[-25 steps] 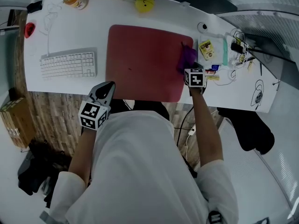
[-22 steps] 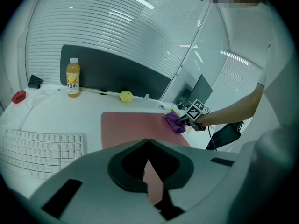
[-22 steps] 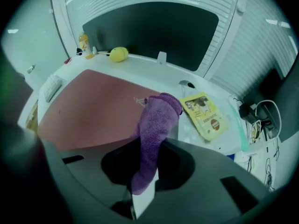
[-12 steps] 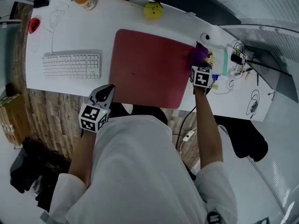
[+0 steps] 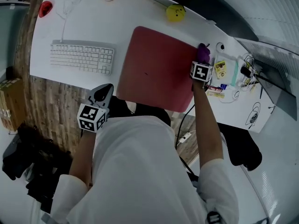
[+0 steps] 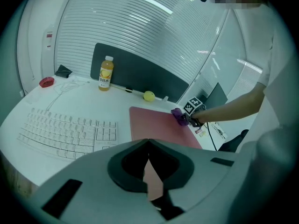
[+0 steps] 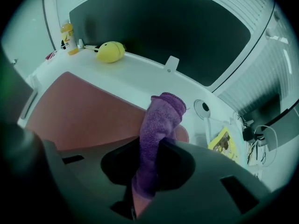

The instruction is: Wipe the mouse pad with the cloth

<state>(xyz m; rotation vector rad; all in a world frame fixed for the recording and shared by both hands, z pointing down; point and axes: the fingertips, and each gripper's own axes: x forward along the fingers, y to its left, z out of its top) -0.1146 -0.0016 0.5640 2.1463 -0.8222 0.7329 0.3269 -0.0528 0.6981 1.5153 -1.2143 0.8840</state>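
Head view, read from the left: keyboard [image 5: 81, 58] on the white desk [image 5: 126, 17], then the left gripper [image 5: 105, 89] hanging just off the desk's near edge, between keyboard and mouse pad [image 5: 154, 66], touching neither. Confirmed in the left gripper view: jaws pressed together, nothing between them. Further right, the red mouse pad lying flat, bare across nearly all of its face. At its far right corner, the right gripper [image 5: 202, 63] pinching the purple cloth [image 5: 203, 53]; from the right gripper view, jaws clamped on the cloth's lower part, folded free end standing out ahead over the pad's corner, near a yellow packet [image 5: 219, 69] on the bare desk. Cannot tell whether the cloth presses on the pad or hangs just above it. Looks like the wiping step itself, at the right-hand limit of a stroke. Next move probably calls for dragging the cloth leftward across the pad, folded end laid flat and pressed down, clamp kept firm against slipping, well clear of the cables [image 5: 249, 76] past the pad's right edge. Might also call for steadying the pad's near edge with the idle left gripper against any creeping.
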